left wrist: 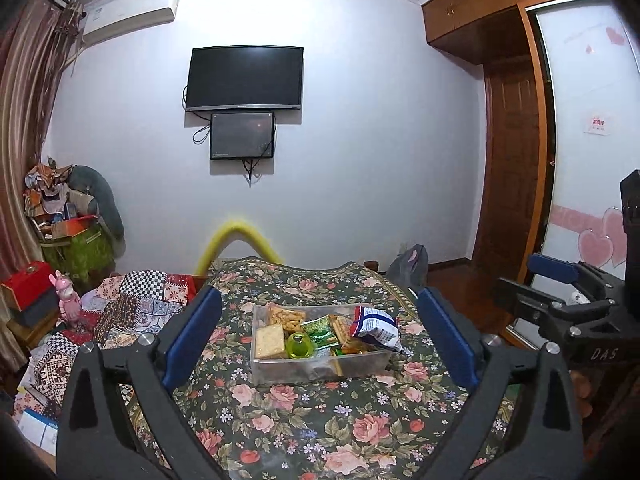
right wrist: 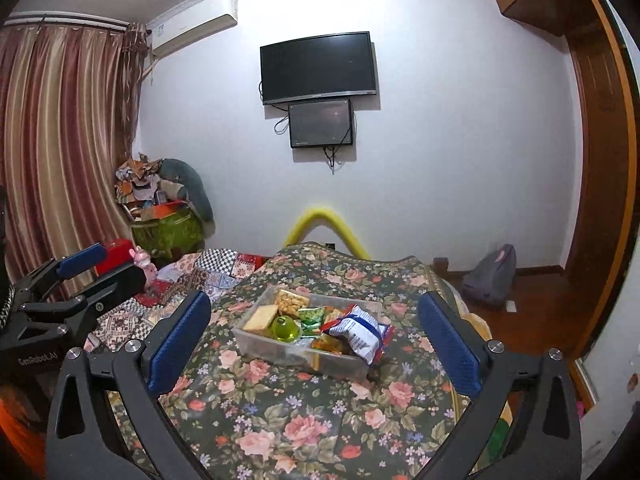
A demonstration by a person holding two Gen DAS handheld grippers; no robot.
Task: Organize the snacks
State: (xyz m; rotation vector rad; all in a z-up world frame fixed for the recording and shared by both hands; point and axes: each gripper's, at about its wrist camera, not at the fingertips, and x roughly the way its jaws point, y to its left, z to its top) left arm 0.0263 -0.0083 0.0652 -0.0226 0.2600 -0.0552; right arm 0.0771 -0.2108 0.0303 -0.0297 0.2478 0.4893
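A bedroom with a white wall, and in the foreground a desk (left wrist: 320,420) draped in a dark floral cloth (right wrist: 288,420). Nearest each camera are its own blue-padded fingers: the left hand-held gripper (left wrist: 320,340) is released, jaws spread wide with nothing between them, and the right hand-held gripper (right wrist: 316,340) is likewise released and empty. Each also shows at the edge of the other's view, the two side by side and apart, both short of the bin. Between the spread fingers, on the cloth, sits a clear plastic bin (left wrist: 320,368) holding the snacks. Inside it on the left lie a pale cracker pack (left wrist: 270,340) and, behind that, a bag of golden puffs (left wrist: 286,318); a round green jelly cup (left wrist: 299,346) sits just beside the crackers, with green packets (left wrist: 318,330) next to it. A white-and-blue chip bag (left wrist: 376,328) leans on the bin's right end, tilted and overhanging the rim. Left of the desk is a patchwork quilt (left wrist: 136,304) with a pink toy (left wrist: 70,304) near it. Farther back a yellow foam tube (left wrist: 236,240) arches against the wall, and a grey backpack (right wrist: 490,276) rests on the floor at right. On the wall hang a dark TV (left wrist: 244,78) and a smaller screen (left wrist: 242,136) just below it.
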